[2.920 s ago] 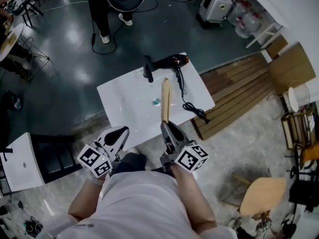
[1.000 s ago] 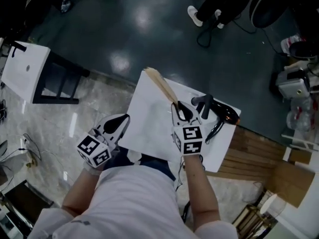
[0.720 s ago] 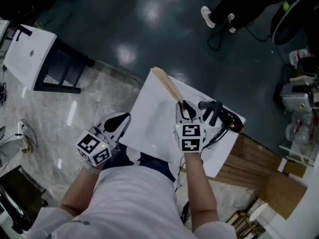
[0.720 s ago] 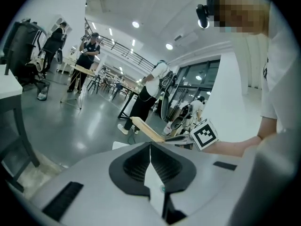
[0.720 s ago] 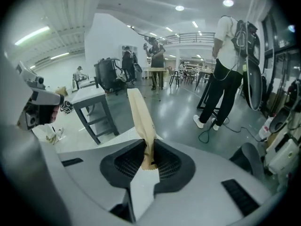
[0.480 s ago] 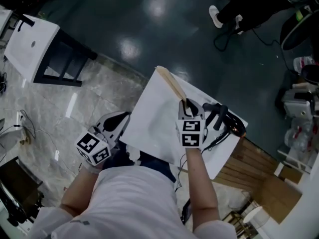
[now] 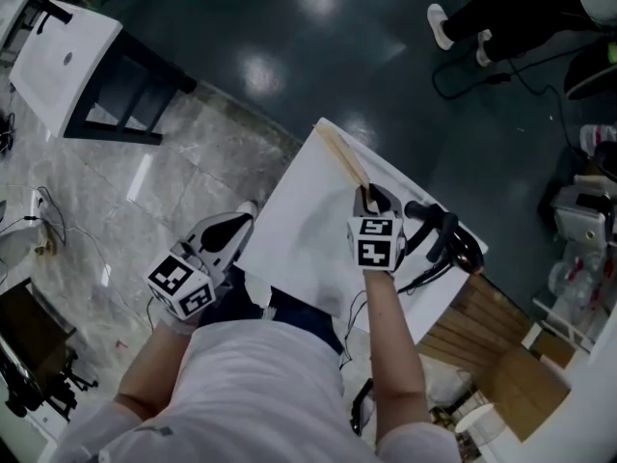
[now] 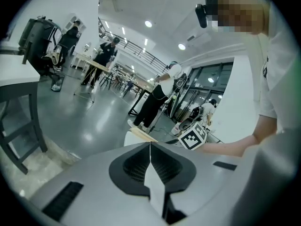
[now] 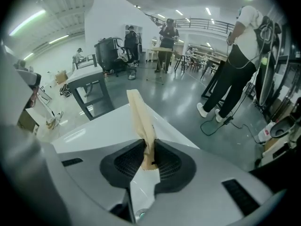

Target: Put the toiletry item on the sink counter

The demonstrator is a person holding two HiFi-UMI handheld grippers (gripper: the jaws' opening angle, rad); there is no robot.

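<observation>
A long, flat tan toiletry packet [image 7: 339, 155] sticks out forward from my right gripper [image 7: 369, 193], which is shut on its near end. The gripper holds it over the white counter [image 7: 299, 230], its far end reaching the counter's far corner. In the right gripper view the packet [image 9: 141, 121] stands up between the pads of the right gripper [image 9: 149, 147] above the white counter [image 9: 103, 126]. My left gripper [image 7: 241, 216] hangs by the counter's near left edge. The left gripper's [image 8: 150, 145] jaws meet with nothing between them.
A black hair dryer [image 7: 445, 239] with its cord lies on the counter's right side, close to my right hand. A small white side table [image 7: 67, 61] stands at the upper left. A person's legs [image 7: 501, 17] and cables are at the upper right; wooden planks [image 7: 482, 307] lie to the right.
My right gripper has sunk toward the counter with the packet still in it. The left gripper has dropped a little. The head view has swung, so the counter sits further right.
</observation>
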